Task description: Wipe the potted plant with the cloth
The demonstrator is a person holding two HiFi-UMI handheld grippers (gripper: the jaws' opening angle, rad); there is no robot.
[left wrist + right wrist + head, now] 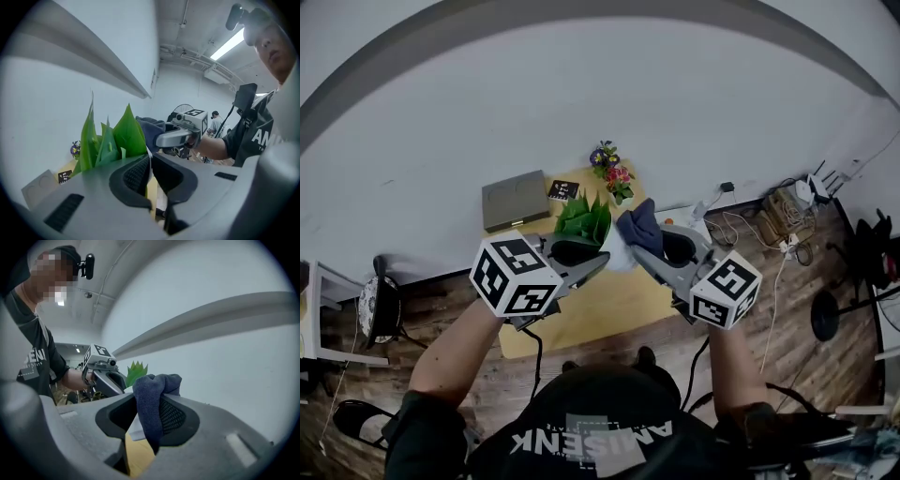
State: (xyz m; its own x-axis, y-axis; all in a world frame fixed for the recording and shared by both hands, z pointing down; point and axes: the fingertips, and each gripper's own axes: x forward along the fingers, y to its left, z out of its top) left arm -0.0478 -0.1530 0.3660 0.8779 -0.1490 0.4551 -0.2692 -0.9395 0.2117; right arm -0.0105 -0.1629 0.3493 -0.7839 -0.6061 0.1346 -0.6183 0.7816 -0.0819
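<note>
Nearest the camera, a person's two bare forearms reach forward over a small yellow wooden bench (581, 314), a tool in each hand. The left gripper (592, 261) is clenched on the thin rim of the white pot (617, 255), holding the potted plant (584, 220) up between the two tools, above the middle of the bench. The right gripper (649, 251) grasps a dark blue cloth (150, 394), bunched and folded over its ribbed pads, just right of the foliage and apparently touching the pot. The leaves (126, 133) are broad, pointed and smooth green blades standing upright. They look thin and springy and would likely bend or crease under hard pressure, so each is best stroked from base to tip. The pot looks light, hard and smooth, and its rim seems the surest place to hold it. The cloth is soft, napped and limp, likely to drag rather than slide. Farther off, at the far left of the bench, sits a flat grey box (516, 199), with a small bunch of purple, red and yellow flowers (611, 173) to its right, against a plain pale wall (600, 84).
</note>
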